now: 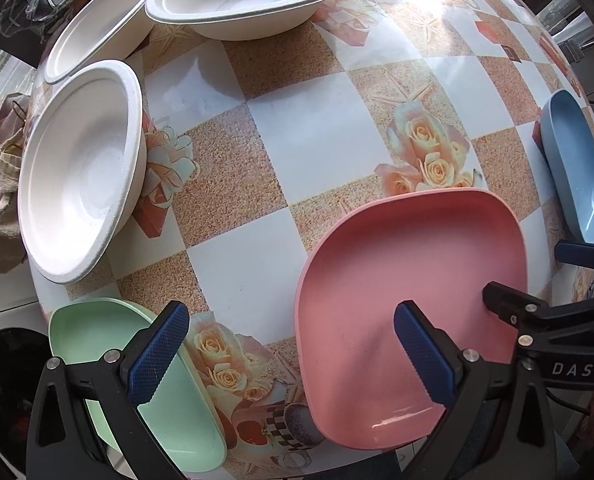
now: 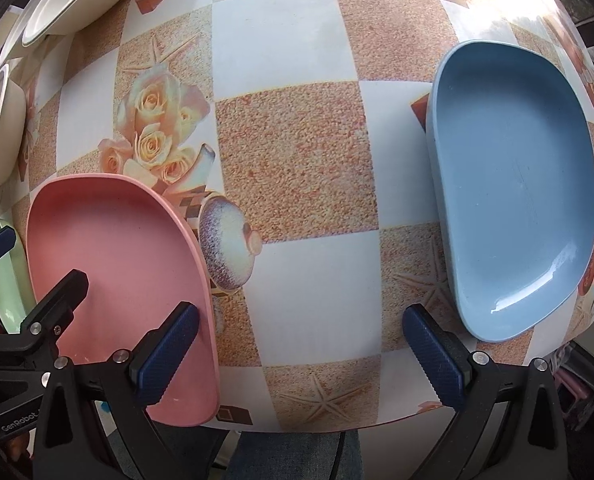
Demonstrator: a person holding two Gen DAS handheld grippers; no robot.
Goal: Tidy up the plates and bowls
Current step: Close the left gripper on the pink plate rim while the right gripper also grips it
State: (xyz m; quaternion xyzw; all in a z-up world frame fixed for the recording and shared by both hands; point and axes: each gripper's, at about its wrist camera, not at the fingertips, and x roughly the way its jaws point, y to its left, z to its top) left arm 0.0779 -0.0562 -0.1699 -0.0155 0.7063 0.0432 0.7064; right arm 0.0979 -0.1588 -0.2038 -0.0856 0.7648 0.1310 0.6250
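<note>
Left gripper (image 1: 291, 354) jaws wide open between green plate (image 1: 169, 412) and pink plate (image 1: 377, 300), right gripper (image 2: 301, 354) jaws wide open between pink plate and blue plate (image 2: 517, 184), empty, above the counter (image 2: 297, 160)

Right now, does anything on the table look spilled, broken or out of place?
Nothing stands out. The three white bowls, green plate, pink plate and blue plate all sit upright, empty and apart, simply not yet stacked.

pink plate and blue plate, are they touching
Apart. The right wrist view shows the pink plate and blue plate separated by bare tablecloth.
</note>
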